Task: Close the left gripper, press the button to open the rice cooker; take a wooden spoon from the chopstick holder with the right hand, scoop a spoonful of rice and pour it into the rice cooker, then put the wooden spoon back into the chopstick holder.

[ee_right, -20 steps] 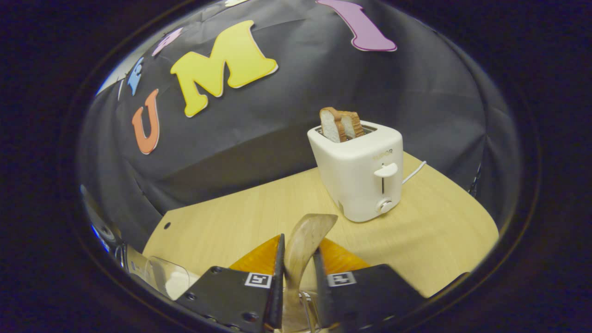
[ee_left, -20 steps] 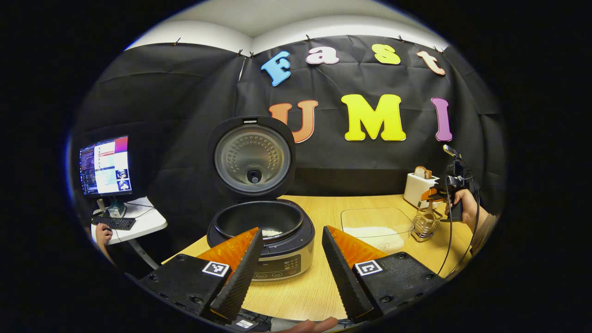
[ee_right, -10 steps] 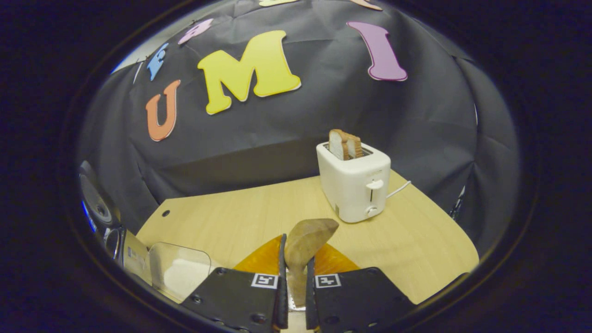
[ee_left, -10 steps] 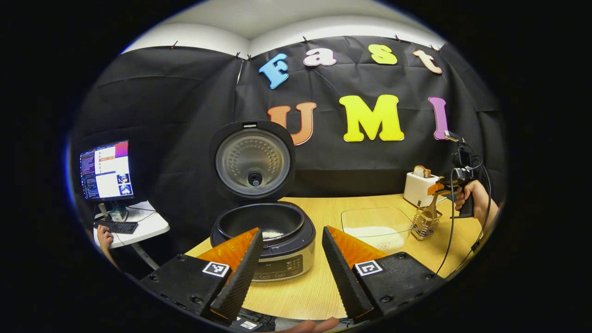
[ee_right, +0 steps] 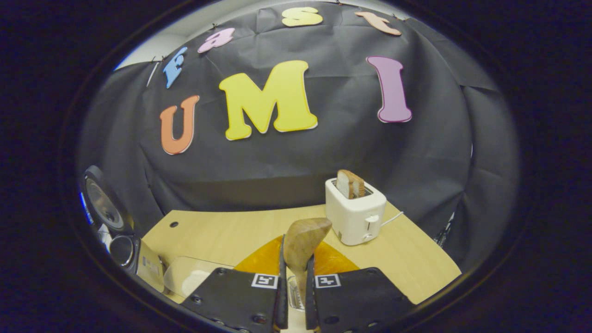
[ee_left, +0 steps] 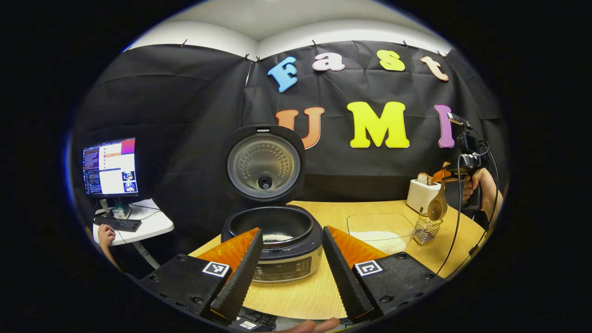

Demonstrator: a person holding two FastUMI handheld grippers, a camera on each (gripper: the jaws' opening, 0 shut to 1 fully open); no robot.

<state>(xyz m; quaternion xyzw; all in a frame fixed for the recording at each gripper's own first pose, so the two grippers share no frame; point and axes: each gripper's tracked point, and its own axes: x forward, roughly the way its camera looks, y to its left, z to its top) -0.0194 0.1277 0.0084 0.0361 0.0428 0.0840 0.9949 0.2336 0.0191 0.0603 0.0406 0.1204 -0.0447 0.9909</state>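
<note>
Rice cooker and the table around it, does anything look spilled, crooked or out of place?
Nothing stands out. The rice cooker stands open with its lid upright and some rice in the pot. The clear rice container sits flat beside it. The right gripper holds the wooden spoon above the chopstick holder. No spilled rice shows on the table.

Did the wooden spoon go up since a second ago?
Yes. The wooden spoon now hangs above the chopstick holder instead of sitting in it, pinched by the right gripper.
</note>
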